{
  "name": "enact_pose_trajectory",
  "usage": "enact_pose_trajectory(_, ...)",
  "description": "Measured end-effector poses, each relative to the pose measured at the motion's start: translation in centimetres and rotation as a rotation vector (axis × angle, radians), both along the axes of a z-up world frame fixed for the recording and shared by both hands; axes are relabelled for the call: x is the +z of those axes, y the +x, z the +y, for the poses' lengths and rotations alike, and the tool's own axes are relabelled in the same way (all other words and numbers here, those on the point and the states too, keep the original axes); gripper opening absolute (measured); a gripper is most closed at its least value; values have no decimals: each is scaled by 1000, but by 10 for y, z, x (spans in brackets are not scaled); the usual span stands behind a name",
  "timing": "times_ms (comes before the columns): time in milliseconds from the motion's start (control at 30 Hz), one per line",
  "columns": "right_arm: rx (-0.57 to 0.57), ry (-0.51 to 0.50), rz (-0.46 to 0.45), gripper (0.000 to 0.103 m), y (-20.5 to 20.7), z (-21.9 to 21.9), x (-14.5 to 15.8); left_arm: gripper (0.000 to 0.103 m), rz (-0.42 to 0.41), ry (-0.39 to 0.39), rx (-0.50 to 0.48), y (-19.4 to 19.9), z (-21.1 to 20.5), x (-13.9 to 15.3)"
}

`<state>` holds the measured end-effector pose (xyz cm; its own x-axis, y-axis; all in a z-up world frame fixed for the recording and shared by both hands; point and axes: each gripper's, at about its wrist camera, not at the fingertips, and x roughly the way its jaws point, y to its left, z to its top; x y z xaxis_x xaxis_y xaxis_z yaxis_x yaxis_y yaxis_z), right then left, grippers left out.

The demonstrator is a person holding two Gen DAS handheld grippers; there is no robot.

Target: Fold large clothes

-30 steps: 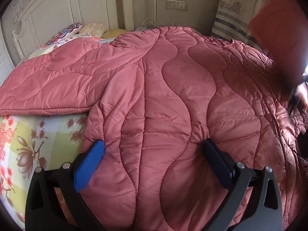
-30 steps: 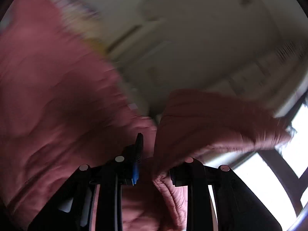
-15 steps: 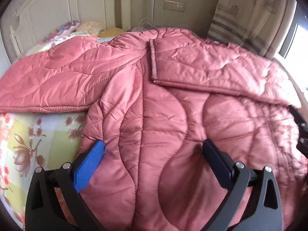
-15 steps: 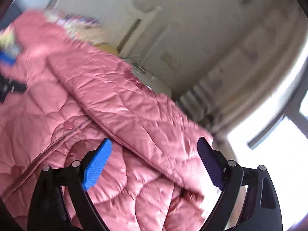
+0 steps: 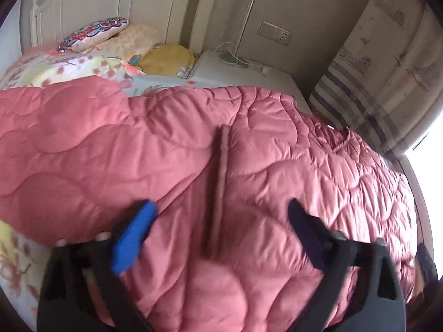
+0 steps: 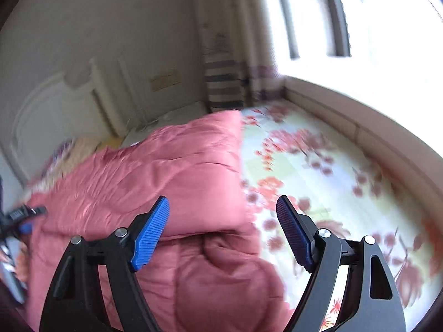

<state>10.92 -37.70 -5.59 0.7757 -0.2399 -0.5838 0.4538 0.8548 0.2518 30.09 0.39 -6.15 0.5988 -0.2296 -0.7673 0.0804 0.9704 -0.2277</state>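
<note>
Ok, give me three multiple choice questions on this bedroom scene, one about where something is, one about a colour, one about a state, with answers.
1. Where does the patterned pillow lie?
A. against the headboard
B. on the nightstand
C. on the windowsill

2. What colour is the quilted coat?
A. green
B. pink
C. white

3. What does the right gripper hold?
A. a sleeve
B. a pillow
C. nothing

Answers: 1 A, it sits at the top of the bed by the white headboard. 2 B, its whole padded surface is pink. 3 C, its jaws stand apart, closing slightly, gripping no fabric.
</note>
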Motion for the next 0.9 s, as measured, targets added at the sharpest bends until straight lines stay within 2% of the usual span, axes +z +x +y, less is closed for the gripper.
enact_pose_trajectory(33, -17, 30, -3, 77, -2, -6, -2, 60, -4, 13, 5, 2, 1, 0)
enact_pose_trajectory(67, -25, 42, -5, 77, -3, -9, -3, 23, 0, 19, 0, 4, -3, -1)
enact_pose_trajectory(100, -33, 52, -10, 77, -5, -11, -3, 11, 12, 18, -4, 3, -4, -3)
enact_pose_trajectory(267, -39, 53, -30, 77, -9, -12, 0, 3, -12, 14, 120, -33, 13, 4)
enact_pose_trajectory(333, -40, 57, -31, 77, -11, -13, 0, 3, 2, 3, 132, -45, 18, 1)
enact_pose_trajectory(400, -42, 64, -25, 77, -10, -14, -2, 7, 12, 28, 86, -48, 13, -2)
enact_pose_trajectory(433, -42, 68, -20, 77, -10, -14, -2, 21, -9, 91, 80, -50, 7, 0)
enact_pose_trajectory(467, -43, 70, -15, 77, -10, -15, -4, 54, -39, 163, 110, -52, 2, 6)
enact_pose_trajectory(500, -42, 72, -10, 77, -9, -15, -4, 69, -91, 212, 147, -57, -1, 15)
enact_pose_trajectory(533, -41, 74, -6, 77, -8, -15, -4, 88, -178, 252, 208, -65, -5, 30)
enact_pose_trajectory(567, -41, 74, -5, 77, -8, -16, -5, 95, -258, 263, 245, -75, -6, 41)
enact_pose_trajectory(600, -42, 74, -6, 77, -7, -16, -5, 96, -373, 251, 265, -86, -15, 58)
enact_pose_trajectory(633, -43, 73, -7, 77, -7, -16, -5, 99, -424, 238, 240, -92, -24, 67)
enact_pose_trajectory(667, -41, 73, -4, 77, -7, -16, -5, 101, -449, 233, 183, -92, -38, 74)
enact_pose_trajectory(700, -40, 72, -3, 77, -7, -15, -5, 101, -441, 237, 109, -88, -53, 75)
enact_pose_trajectory(767, -32, 70, -6, 77, -6, -14, -4, 101, -350, 257, -66, -67, -84, 62)
enact_pose_trajectory(833, -26, 63, -15, 75, -8, -13, -2, 98, -248, 335, -129, -46, -104, 30)
enact_pose_trajectory(900, -21, 52, -33, 73, -10, -11, 0, 95, -158, 377, -175, -33, -113, -4)
